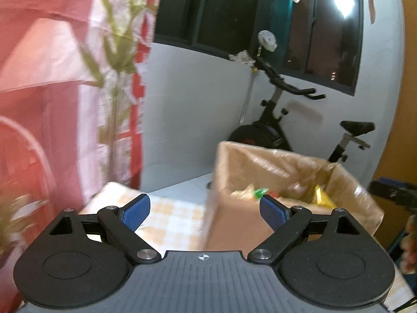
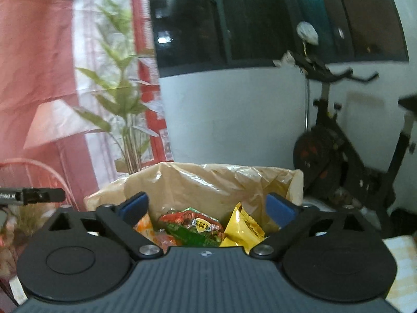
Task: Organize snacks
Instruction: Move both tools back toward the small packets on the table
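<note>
A cardboard box [image 1: 234,224] lined with a clear plastic bag stands on a checked tablecloth [image 1: 172,221]. In the right wrist view the same box [image 2: 208,182] holds several snack packets: a red and green packet [image 2: 192,225], a yellow packet [image 2: 242,228] and an orange packet [image 2: 146,227]. My right gripper [image 2: 207,207] hovers over the box's near rim, open, with nothing between its blue pads. My left gripper [image 1: 206,210] is open and empty, left of the box and level with its near left corner. Inside the box a yellow packet [image 1: 323,198] and a green one [image 1: 260,191] show.
An exercise bike [image 1: 276,120] stands behind the box against a white wall. Red curtains [image 1: 39,91] and a leafy plant [image 2: 125,109] fill the left. The other gripper's black tip [image 2: 34,195] shows at the left edge of the right wrist view. Fingers of a hand [image 1: 410,247] show at the right edge.
</note>
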A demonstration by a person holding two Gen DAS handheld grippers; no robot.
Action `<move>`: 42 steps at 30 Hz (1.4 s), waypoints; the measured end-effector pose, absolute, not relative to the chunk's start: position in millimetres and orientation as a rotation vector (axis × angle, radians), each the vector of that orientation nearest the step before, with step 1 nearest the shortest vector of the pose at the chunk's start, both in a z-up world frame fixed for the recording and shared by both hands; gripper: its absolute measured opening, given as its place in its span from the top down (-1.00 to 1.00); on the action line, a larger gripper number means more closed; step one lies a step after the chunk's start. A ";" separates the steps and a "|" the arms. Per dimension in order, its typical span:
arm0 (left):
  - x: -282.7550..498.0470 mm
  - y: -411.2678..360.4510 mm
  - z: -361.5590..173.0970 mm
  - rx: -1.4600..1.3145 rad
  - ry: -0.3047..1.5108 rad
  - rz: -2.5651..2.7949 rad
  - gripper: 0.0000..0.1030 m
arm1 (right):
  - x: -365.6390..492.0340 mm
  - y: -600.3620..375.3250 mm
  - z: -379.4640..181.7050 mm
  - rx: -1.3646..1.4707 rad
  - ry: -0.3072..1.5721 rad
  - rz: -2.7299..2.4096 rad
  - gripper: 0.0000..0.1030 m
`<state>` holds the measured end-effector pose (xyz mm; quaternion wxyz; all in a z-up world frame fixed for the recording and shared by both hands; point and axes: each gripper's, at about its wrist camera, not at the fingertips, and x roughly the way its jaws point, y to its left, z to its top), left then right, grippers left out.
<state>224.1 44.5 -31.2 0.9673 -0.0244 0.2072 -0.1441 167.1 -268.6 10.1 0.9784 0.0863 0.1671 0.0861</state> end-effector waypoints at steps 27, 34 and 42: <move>155.5 66.4 -118.0 -0.123 0.504 -0.180 -0.78 | 66.2 -223.3 -125.4 -0.011 0.650 0.279 -0.49; 148.9 62.8 -129.4 -0.109 0.527 -0.177 -0.78 | 53.0 -216.1 -156.0 -0.188 0.760 0.330 -0.46; 147.9 65.1 -133.4 -0.112 0.542 -0.154 -0.78 | 67.8 -214.2 -169.4 -0.131 0.783 0.352 -0.46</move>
